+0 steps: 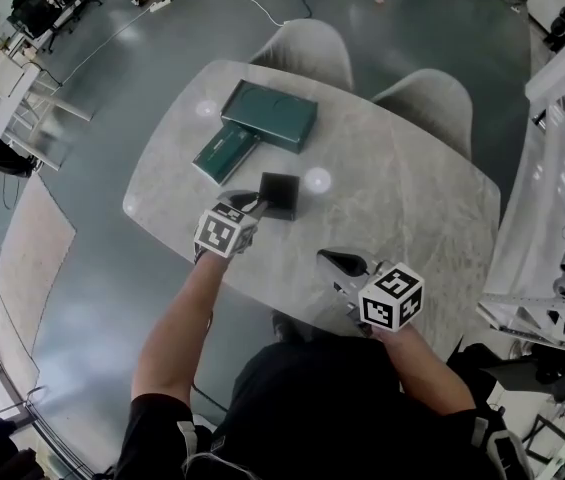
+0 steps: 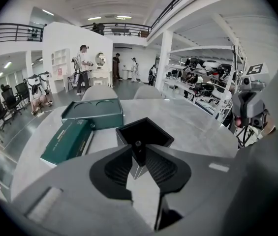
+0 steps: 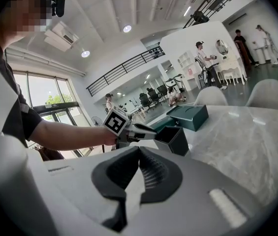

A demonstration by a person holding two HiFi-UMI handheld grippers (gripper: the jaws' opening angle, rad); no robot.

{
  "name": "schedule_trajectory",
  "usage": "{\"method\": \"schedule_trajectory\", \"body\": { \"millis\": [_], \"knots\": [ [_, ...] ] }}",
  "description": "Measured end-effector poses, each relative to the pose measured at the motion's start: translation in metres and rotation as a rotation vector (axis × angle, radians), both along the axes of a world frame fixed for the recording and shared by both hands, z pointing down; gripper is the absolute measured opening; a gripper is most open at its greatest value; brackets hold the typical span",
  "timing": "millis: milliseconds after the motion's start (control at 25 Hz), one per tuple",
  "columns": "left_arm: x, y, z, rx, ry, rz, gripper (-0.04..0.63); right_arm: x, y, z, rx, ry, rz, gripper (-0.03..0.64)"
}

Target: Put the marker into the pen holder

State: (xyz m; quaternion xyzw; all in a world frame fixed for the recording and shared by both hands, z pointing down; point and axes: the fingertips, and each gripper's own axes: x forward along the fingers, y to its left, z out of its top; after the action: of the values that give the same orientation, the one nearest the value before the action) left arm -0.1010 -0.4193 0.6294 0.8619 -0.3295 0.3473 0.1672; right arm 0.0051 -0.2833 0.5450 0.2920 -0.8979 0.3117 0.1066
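Note:
A black square pen holder (image 1: 280,196) stands open-topped near the middle of the grey marble table (image 1: 402,198). My left gripper (image 1: 259,207) reaches it from the near left, shut on a black marker (image 2: 138,150). In the left gripper view the marker's end sits at the holder's (image 2: 151,132) near rim, over its opening. The right gripper view shows the left gripper (image 3: 147,132) touching the holder (image 3: 174,139) on its left side; the marker itself is hidden there. My right gripper (image 1: 330,260) hovers at the table's near edge, shut and empty (image 3: 139,150).
Two dark green boxes lie behind the holder, a large one (image 1: 269,114) and a narrow one (image 1: 224,154). Two grey chairs (image 1: 307,53) (image 1: 430,103) stand at the far side. White shelving (image 1: 562,168) runs along the right.

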Motion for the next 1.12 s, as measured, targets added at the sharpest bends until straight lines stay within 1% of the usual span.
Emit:
{"method": "schedule_trajectory", "body": {
  "millis": [280,400,560,680,760,920,960,1040,1120],
  "knots": [
    [-0.006,-0.001,-0.001,0.000,0.000,-0.020,0.089,0.003,-0.002,-0.001,0.002,-0.005,0.008,0.003],
    [-0.012,-0.002,-0.010,0.030,0.021,-0.044,0.091,0.000,-0.003,-0.001,0.006,-0.003,0.004,0.003],
    [-0.024,0.004,-0.044,0.107,0.114,-0.108,0.092,0.000,-0.012,-0.011,0.032,0.010,0.017,0.003],
    [-0.038,0.018,-0.074,0.161,0.179,-0.141,0.087,-0.004,-0.022,-0.031,0.084,0.025,0.024,0.003],
    [-0.049,0.031,-0.097,0.204,0.212,-0.151,0.077,-0.012,-0.024,-0.047,0.123,0.037,0.021,0.003],
    [-0.068,0.067,-0.145,0.357,0.243,-0.120,0.066,-0.029,-0.021,-0.081,0.202,0.044,0.028,0.003],
    [-0.074,0.076,-0.153,0.381,0.258,-0.118,0.060,-0.033,-0.020,-0.090,0.223,0.040,0.039,0.003],
    [-0.083,0.091,-0.171,0.413,0.319,-0.135,0.049,-0.038,-0.018,-0.108,0.271,0.039,0.065,0.003],
    [-0.091,0.103,-0.191,0.450,0.369,-0.166,0.040,-0.041,-0.014,-0.122,0.320,0.059,0.077,0.003]
  ]
}}
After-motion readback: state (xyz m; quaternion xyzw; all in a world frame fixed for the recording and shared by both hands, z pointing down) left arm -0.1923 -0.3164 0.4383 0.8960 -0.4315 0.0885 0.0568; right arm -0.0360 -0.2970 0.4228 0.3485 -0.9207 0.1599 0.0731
